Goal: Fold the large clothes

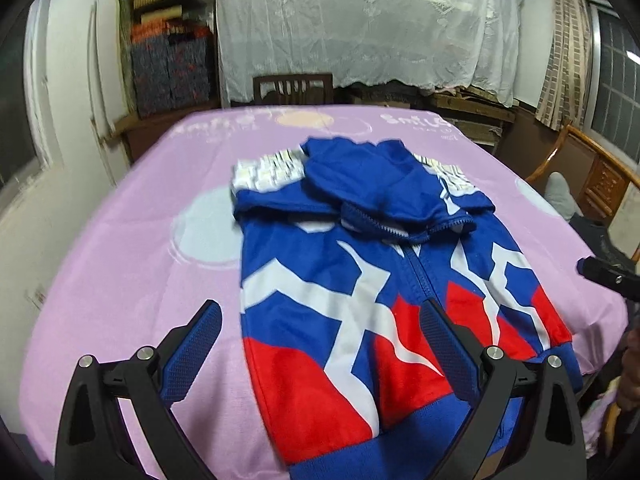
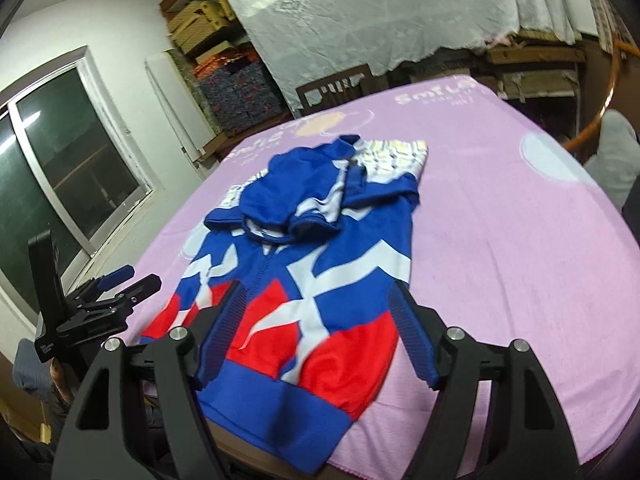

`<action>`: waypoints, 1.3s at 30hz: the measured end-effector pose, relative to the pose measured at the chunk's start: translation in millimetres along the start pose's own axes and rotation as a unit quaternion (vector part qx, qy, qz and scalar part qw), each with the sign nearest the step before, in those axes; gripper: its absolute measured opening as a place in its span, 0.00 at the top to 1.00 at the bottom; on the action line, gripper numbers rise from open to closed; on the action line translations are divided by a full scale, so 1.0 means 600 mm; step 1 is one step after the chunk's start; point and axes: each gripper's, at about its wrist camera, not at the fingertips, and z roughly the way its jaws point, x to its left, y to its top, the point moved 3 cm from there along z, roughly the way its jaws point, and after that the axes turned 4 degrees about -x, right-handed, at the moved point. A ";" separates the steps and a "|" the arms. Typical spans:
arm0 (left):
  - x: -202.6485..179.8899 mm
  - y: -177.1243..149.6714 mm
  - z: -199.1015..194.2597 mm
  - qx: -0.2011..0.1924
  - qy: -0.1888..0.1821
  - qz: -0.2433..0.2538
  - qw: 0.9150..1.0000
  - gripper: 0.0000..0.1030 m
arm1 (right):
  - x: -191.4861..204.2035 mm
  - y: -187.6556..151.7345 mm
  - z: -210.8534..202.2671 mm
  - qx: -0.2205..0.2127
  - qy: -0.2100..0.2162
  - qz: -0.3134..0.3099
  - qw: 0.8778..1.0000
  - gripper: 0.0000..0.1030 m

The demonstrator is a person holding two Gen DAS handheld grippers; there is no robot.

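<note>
**Jacket half folded, both tools empty above its hem**

The left gripper (image 1: pixel 320 340) is held with jaws apart, nothing between them, above the hem; the jacket (image 1: pixel 360 280) is laid flat on the pink cloth (image 1: pixel 120 260), sleeves already folded inward, probably so the hem can be lifted next; the right gripper (image 2: pixel 316 332) is likewise spread wide and empty.

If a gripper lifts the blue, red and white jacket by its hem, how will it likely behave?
Likely floppy: the jacket already lies in soft folds, hood slumped over its chest. It would probably sag and unfold rather than keep shape. Pushed, it may bunch up or drag the pink cloth beneath.
</note>
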 end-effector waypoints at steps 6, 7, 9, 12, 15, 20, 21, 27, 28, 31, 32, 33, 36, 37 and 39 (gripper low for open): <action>0.039 -0.018 0.055 0.077 -0.094 -0.080 0.989 0.04 | -0.023 -0.006 0.041 0.030 0.005 0.025 0.999 0.30; 0.045 -0.022 0.062 0.089 -0.107 -0.094 0.986 0.04 | -0.028 -0.007 0.049 0.036 0.008 0.032 0.999 0.30; 0.054 -0.027 0.071 0.101 -0.127 -0.116 0.980 0.04 | -0.036 -0.011 0.060 0.045 0.009 0.042 0.998 0.30; 0.057 -0.025 0.068 0.104 -0.152 -0.122 0.975 0.05 | -0.051 -0.017 0.076 0.063 0.010 0.062 0.996 0.30; 0.048 -0.027 0.066 0.116 -0.189 -0.126 0.967 0.05 | -0.064 -0.023 0.087 0.079 0.026 0.089 0.992 0.32; 0.036 -0.043 0.054 0.127 -0.203 -0.106 0.965 0.13 | -0.063 -0.032 0.095 0.098 0.036 0.092 0.990 0.36; 0.037 -0.047 0.050 0.129 -0.212 -0.108 0.963 0.13 | -0.062 -0.033 0.092 0.099 0.037 0.089 0.990 0.36; 0.054 -0.071 0.024 0.129 -0.243 -0.119 0.954 0.17 | -0.049 -0.053 0.073 0.122 0.082 0.090 0.985 0.37; 0.058 -0.074 0.018 0.127 -0.246 -0.120 0.953 0.18 | -0.046 -0.058 0.068 0.126 0.091 0.090 0.984 0.37; 0.076 -0.084 0.005 0.129 -0.247 -0.133 0.951 0.18 | -0.040 -0.064 0.055 0.128 0.099 0.085 0.983 0.37; 0.082 -0.088 0.004 0.130 -0.254 -0.140 0.948 0.18 | -0.039 -0.065 0.052 0.128 0.100 0.084 0.983 0.37; 0.085 -0.090 0.002 0.130 -0.259 -0.144 0.946 0.18 | -0.039 -0.067 0.050 0.129 0.101 0.083 0.983 0.37; 0.087 -0.090 0.004 0.127 -0.274 -0.159 0.940 0.18 | -0.039 -0.071 0.051 0.132 0.101 0.082 0.983 0.37; 0.084 -0.088 0.008 0.127 -0.284 -0.166 0.936 0.18 | -0.039 -0.072 0.053 0.134 0.102 0.082 0.982 0.37; 0.076 -0.086 0.018 0.123 -0.304 -0.179 0.928 0.18 | -0.038 -0.073 0.055 0.135 0.102 0.081 0.982 0.37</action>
